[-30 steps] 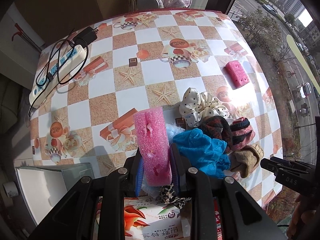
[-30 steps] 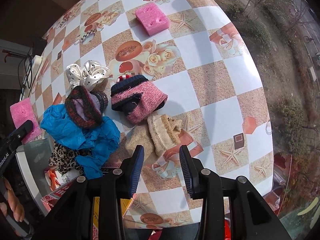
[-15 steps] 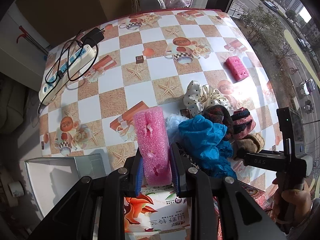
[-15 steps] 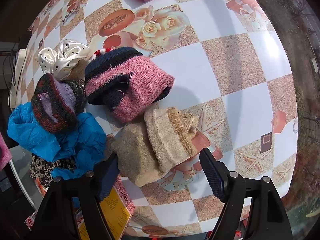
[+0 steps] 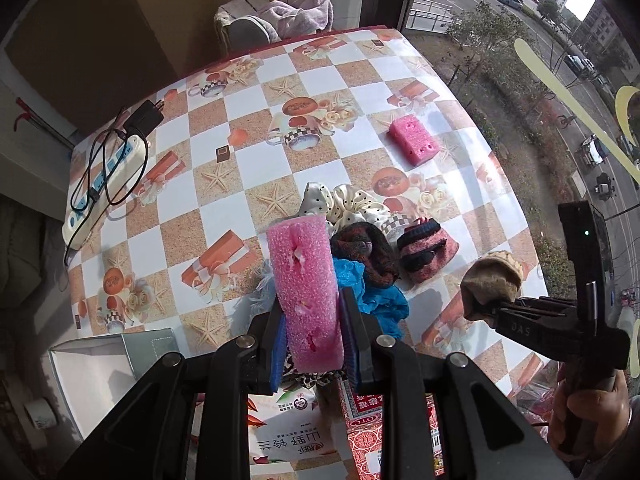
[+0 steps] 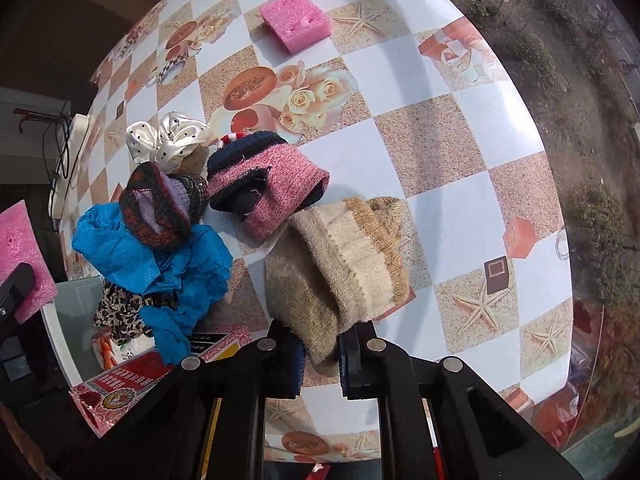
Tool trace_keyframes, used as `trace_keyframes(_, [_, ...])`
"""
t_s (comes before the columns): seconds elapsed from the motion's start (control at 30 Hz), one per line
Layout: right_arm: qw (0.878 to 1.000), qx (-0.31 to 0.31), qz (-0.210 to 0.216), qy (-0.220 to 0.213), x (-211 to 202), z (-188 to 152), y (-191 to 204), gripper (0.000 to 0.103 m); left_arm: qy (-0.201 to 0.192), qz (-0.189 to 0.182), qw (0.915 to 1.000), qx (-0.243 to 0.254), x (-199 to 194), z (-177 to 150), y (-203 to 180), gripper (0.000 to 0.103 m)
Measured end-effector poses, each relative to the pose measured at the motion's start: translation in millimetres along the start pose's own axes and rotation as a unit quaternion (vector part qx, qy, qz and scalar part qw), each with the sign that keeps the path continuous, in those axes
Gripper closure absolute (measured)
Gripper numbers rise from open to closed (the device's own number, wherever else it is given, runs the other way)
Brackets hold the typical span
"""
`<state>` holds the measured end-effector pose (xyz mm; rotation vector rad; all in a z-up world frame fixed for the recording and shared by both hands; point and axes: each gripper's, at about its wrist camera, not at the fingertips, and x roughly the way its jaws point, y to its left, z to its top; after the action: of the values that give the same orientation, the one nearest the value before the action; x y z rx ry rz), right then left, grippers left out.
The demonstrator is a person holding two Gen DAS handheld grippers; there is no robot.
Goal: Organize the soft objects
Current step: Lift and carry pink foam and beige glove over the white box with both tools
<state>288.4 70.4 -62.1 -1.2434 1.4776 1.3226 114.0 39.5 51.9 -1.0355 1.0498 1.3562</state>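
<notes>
"DAS" is stamped on the right gripper (image 5: 480, 312). Chinese characters, upside down, run across the white packet (image 5: 288, 440) below the left gripper's jaws.

Left gripper (image 5: 312, 344) and right gripper (image 6: 320, 356) both clamped.
</notes>
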Motion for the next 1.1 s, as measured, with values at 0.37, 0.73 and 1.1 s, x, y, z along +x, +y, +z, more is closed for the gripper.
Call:
trace_keyframes(0.37, [0.999, 0.001, 0.013, -0.039, -54, -40, -48, 0.089, -0.011, -0.034, 0.9964, 0.077, -20, -15, -86, 0.076])
trace_keyframes(0.73, [0.998, -0.027, 0.026, -0.054, -65, -64, -72, 0.089, 0.012, -0.065, 0.9866, 0.149, -29, -56, -151, 0.076])
trace_keyframes(1.1, [0.993, -0.111, 0.028, -0.027, -48, -101, -63, 0.089, 0.017, -0.055, 0.9834, 0.172, -38, -113, -157, 0.076])
